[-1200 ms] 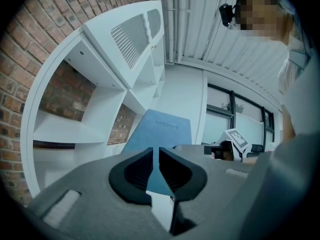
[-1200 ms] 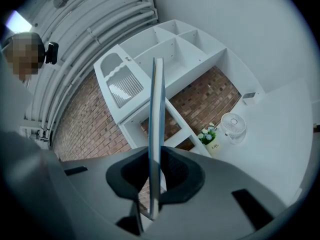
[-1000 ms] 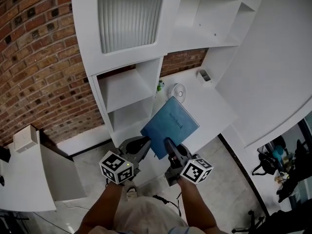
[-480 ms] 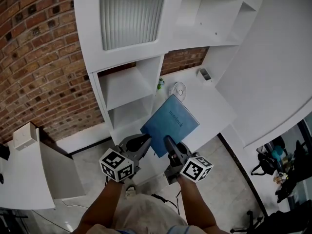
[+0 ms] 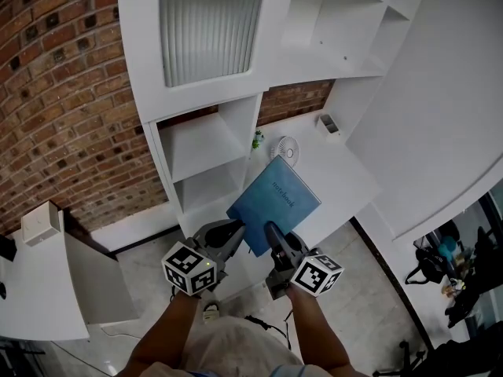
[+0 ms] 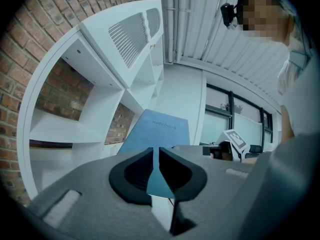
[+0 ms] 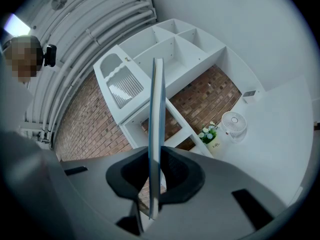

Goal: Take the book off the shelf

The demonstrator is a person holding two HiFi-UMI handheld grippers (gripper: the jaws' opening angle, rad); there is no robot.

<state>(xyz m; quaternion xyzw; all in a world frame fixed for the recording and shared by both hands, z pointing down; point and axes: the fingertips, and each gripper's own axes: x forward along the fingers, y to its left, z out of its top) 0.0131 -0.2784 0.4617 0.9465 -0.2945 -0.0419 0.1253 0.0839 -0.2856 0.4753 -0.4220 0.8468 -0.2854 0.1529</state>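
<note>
head view: left gripper (image 5: 233, 231) and right gripper (image 5: 271, 232) each clamp the blue notebook (image 5: 273, 204) by its near corner, likely for steadiness; it reaches beyond their fingers, clear of the white shelf (image 5: 203, 144).

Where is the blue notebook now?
In the head view's centre, the blue notebook is held by the left gripper and right gripper, in front of the white shelf.

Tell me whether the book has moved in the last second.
No. In the head view the book sits where it was: its top corner still lies just below the fan, with the same small gap.
</note>
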